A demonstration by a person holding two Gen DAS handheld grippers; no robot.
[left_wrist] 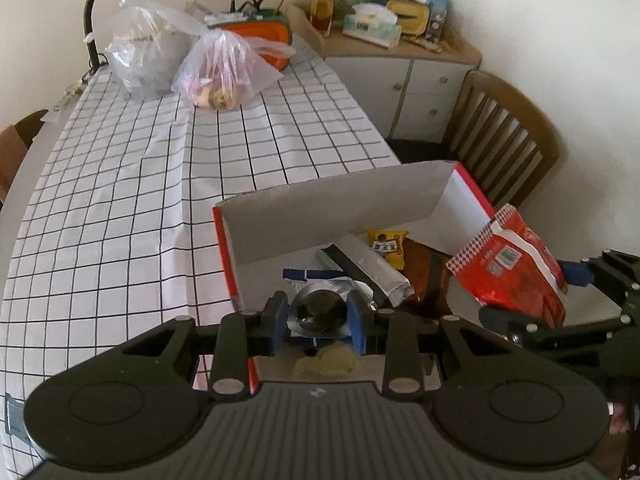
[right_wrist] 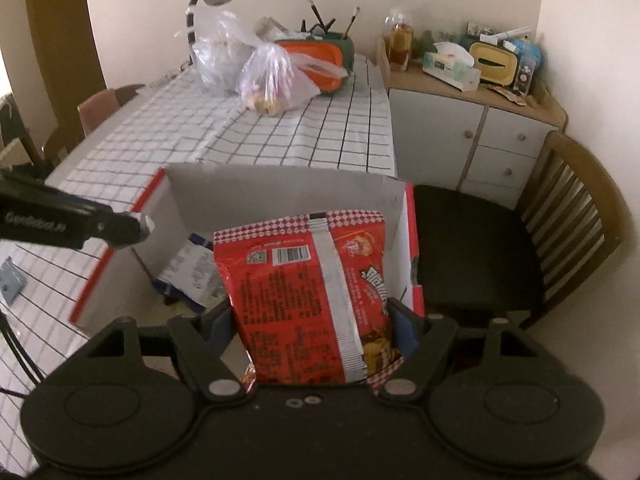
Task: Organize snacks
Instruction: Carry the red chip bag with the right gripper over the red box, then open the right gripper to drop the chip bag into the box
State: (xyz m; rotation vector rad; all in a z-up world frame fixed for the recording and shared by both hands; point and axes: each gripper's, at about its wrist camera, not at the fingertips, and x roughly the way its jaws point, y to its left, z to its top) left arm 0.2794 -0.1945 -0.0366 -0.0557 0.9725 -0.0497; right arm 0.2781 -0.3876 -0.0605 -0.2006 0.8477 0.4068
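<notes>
Inside box (right_wrist: 280,188), clamped red packet (right_wrist: 304,292)

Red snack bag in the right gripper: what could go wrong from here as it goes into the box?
1. The right gripper pinches the red snack bag near one end, so it may tilt or slip.
2. The left gripper, shut on a silver packet, is low in the same cardboard box; the two could collide.
3. Packets already fill the box floor, so the bag may rest on top, not flat.
</notes>
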